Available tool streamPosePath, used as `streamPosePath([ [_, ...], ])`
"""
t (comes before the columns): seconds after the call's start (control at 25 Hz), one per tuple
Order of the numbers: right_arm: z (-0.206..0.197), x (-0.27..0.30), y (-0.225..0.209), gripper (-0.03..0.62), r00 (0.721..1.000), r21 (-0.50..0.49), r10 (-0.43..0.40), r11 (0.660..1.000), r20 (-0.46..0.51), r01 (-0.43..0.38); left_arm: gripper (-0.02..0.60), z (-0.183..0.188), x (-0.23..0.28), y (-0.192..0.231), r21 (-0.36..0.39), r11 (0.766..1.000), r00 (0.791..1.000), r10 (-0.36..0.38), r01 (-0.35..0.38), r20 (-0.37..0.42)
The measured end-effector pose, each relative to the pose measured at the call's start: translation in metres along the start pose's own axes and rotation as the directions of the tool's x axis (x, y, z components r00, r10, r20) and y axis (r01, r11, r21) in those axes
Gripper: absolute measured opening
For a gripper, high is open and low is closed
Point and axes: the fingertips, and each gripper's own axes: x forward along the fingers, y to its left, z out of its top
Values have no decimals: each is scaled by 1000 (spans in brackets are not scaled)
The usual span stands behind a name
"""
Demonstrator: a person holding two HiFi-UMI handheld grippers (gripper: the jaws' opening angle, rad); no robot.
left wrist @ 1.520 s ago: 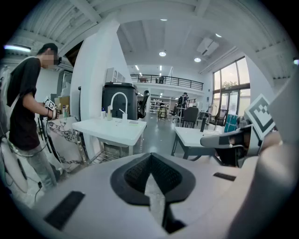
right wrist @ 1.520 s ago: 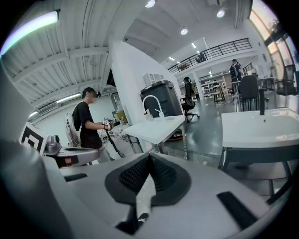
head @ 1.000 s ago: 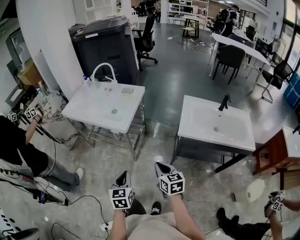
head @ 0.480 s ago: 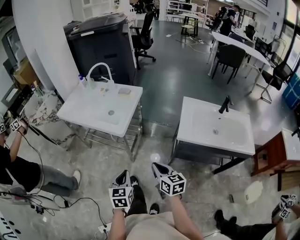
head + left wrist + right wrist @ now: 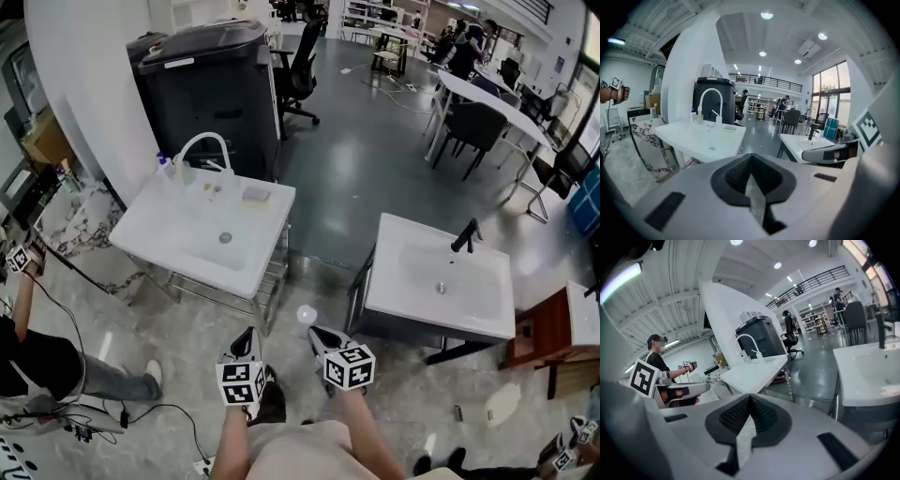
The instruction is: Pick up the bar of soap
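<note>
The left gripper [image 5: 247, 337] and right gripper [image 5: 321, 335] are held near, jaws closed on nothing. What seems the soap [image 5: 255, 195] is seen on the left sink [image 5: 155, 230].

Ahead of me, the left white washbasin [image 5: 157, 223] carries the bar of soap [image 5: 255, 195] on its back rim, right of the curved tap [image 5: 206, 135].

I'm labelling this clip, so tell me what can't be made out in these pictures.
- Head view: the pale block on the left sink is too small to confirm as soap.
- Head view: the bottles by the faucet are too small to identify.
- Right gripper view: the right sink is cut off by the picture's edge.
</note>
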Motion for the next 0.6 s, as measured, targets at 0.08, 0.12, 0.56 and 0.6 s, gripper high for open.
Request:
streamPosePath([
  [0.08, 10, 19, -4, 5, 1000, -3, 5, 1000, -8, -5, 6, 12, 17, 12, 5, 1000, 1000, -4, 4, 2],
  [0.12, 16, 28, -7, 5, 1000, 3, 5, 1000, -11, -5, 6, 18, 25, 17, 10, 1000, 1000, -9, 9, 2],
  [0.56, 77, 116, -10, 5, 997, -2, 71, 997, 42, -71, 6, 67, 104, 78, 26, 999, 999, -40, 40, -8],
  [0.6, 83, 123, -11, 5, 996, 6, 72, 997, 51, -72, 6, 70, 110, 83, 29, 999, 999, -46, 46, -9],
])
